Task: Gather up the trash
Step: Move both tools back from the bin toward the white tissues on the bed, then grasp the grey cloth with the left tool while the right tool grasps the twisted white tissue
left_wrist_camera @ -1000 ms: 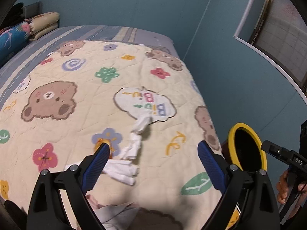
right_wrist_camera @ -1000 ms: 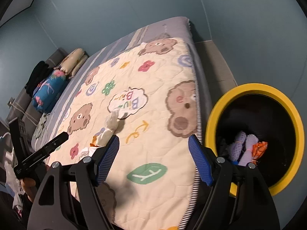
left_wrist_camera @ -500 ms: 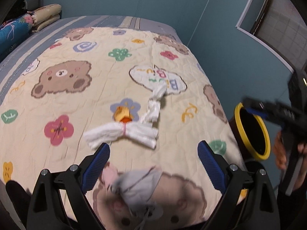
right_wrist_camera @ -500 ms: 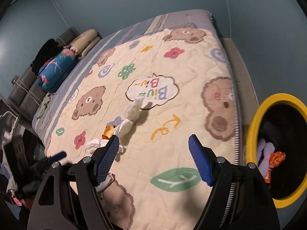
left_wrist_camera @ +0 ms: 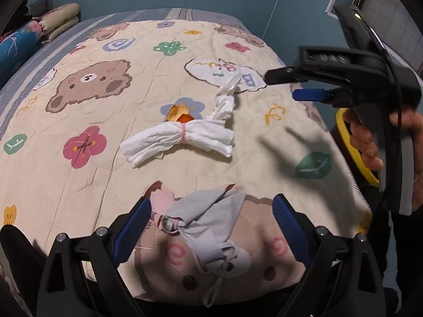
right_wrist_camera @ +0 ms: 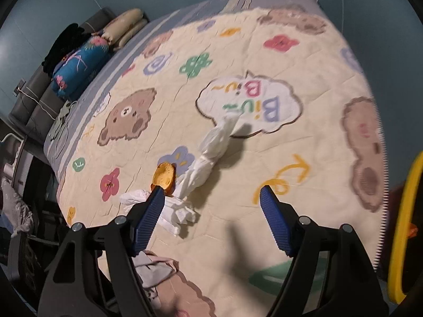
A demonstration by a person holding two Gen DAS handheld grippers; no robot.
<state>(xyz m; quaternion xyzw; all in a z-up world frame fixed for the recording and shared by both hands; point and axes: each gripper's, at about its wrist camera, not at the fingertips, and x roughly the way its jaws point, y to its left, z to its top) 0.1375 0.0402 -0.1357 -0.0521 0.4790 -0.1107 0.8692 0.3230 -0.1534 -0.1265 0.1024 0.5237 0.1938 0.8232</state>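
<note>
Trash lies on a cartoon-bear quilt (left_wrist_camera: 79, 179): a white tissue bundle tied with a pink band (left_wrist_camera: 179, 137), a twisted white tissue (left_wrist_camera: 224, 97), an orange-gold foil wrapper (left_wrist_camera: 178, 112) and a crumpled grey and pink cloth (left_wrist_camera: 208, 219). My left gripper (left_wrist_camera: 211, 224) is open, its blue fingers either side of the cloth. My right gripper (right_wrist_camera: 211, 211) is open and empty above the quilt, near the tied bundle (right_wrist_camera: 171, 211), foil (right_wrist_camera: 164, 175) and twisted tissue (right_wrist_camera: 211, 148). It also shows in the left wrist view (left_wrist_camera: 312, 84).
A yellow-rimmed bin (right_wrist_camera: 404, 227) stands on the floor beside the bed's right edge; it also shows in the left wrist view (left_wrist_camera: 351, 148). Folded blankets and a blue pillow (right_wrist_camera: 79, 68) lie at the far head end. Blue walls surround the bed.
My left gripper has pulled back, so the cloth now lies between its fingers. My right gripper has swung from the bin over the quilt toward the tissues.
</note>
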